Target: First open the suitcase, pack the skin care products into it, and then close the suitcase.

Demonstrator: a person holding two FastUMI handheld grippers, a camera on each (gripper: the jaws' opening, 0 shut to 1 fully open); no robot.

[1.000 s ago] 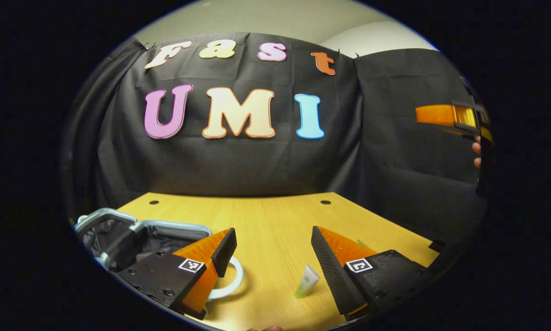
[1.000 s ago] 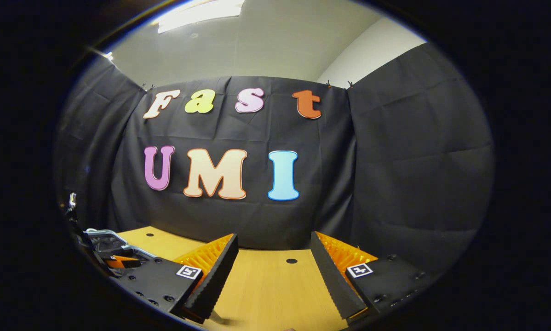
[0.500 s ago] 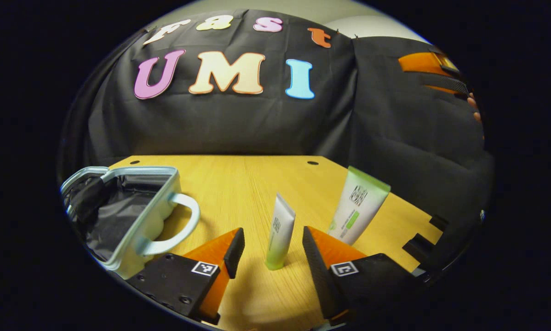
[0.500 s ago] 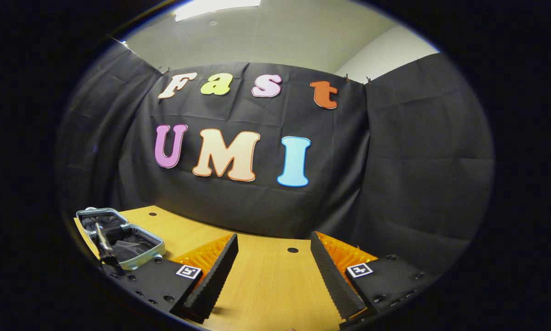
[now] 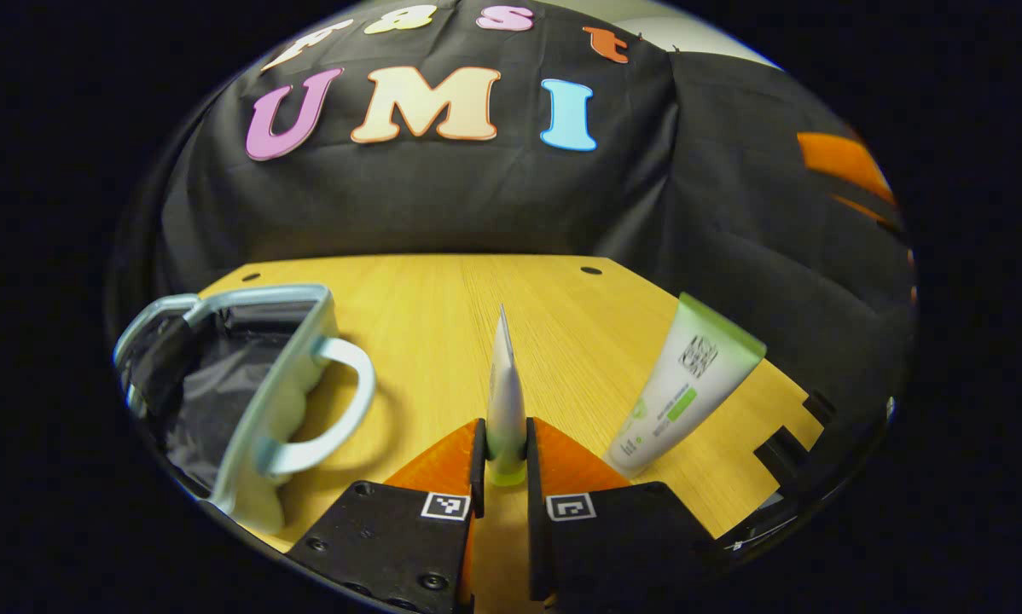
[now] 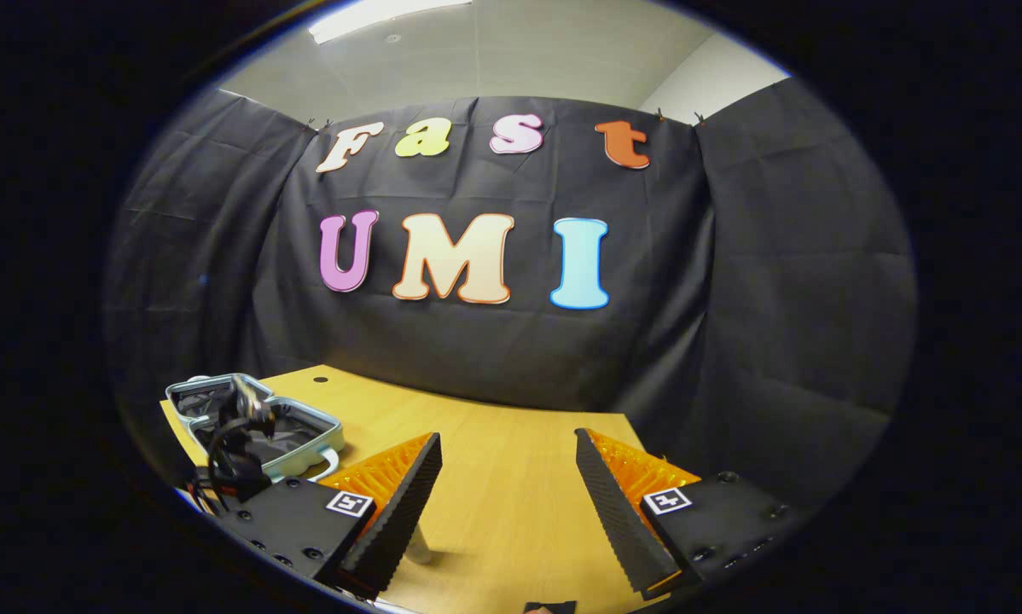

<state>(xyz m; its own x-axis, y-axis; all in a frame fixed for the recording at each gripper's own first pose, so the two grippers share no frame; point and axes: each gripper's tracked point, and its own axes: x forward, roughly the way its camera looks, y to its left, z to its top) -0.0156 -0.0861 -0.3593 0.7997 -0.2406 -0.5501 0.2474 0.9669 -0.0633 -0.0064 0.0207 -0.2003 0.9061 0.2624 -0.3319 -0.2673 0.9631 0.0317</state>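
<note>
Both left gripper fingers now pinching small tube, right of open suitcase; right gripper spread, idling; packing starting.

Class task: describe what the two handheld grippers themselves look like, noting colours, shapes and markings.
Each gripper, left gripper and right gripper, has two wedge-shaped orange fingers faced with black ribbed pads, set on black blocks with screw heads. Each block carries a small square black-and-white marker. Black cables loop beside the right gripper's left block.
</note>
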